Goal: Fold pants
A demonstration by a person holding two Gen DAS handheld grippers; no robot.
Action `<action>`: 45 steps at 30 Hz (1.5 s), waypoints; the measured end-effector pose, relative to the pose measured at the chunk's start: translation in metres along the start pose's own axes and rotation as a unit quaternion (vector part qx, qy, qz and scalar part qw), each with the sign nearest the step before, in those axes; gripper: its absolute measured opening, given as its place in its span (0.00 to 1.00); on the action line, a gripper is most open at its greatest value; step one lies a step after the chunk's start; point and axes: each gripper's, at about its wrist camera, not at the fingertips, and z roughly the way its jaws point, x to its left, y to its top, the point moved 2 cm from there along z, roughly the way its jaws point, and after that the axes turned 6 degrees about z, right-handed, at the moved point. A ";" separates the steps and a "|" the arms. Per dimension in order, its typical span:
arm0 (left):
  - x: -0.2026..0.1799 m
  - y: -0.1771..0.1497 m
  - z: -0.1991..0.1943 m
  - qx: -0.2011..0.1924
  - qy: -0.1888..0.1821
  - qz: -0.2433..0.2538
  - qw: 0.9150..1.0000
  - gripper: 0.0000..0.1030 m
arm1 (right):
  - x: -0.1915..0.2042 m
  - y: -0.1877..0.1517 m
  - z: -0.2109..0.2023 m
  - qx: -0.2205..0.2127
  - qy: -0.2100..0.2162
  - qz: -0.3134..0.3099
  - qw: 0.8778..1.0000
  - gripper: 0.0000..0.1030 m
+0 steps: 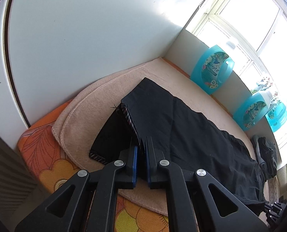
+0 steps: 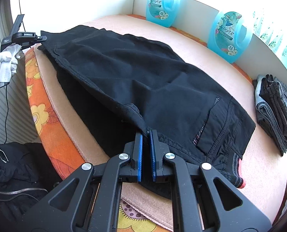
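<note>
my right claw (image 2: 146, 133) clamps black pants (image 2: 143, 73) | my left claw (image 1: 141, 145) pinches hem | bottles (image 2: 229, 36) at one o'clock read "72" (brand illegible)

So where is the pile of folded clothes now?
In the right wrist view, the folded clothes lie at the far right on the beige blanket, just right of the black pants, below the window.

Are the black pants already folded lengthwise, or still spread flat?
Partly folded: the black pants have one leg laid over the other on the beige towel, while both claws, left and right, grip the fabric edge.
</note>
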 end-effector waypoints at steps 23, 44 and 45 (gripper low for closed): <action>-0.004 0.003 -0.044 -0.001 0.011 0.049 0.999 0.10 | -0.138 -0.081 -0.064 -0.084 -0.016 0.352 0.932 0.54; -0.249 -0.076 0.022 0.136 -0.247 0.228 0.932 0.22 | -0.140 -0.075 -0.026 -0.017 -0.054 0.331 0.942 0.13; -0.261 -0.084 0.024 0.146 -0.256 0.239 0.925 0.22 | -0.139 -0.072 -0.027 -0.009 -0.058 0.320 0.946 0.13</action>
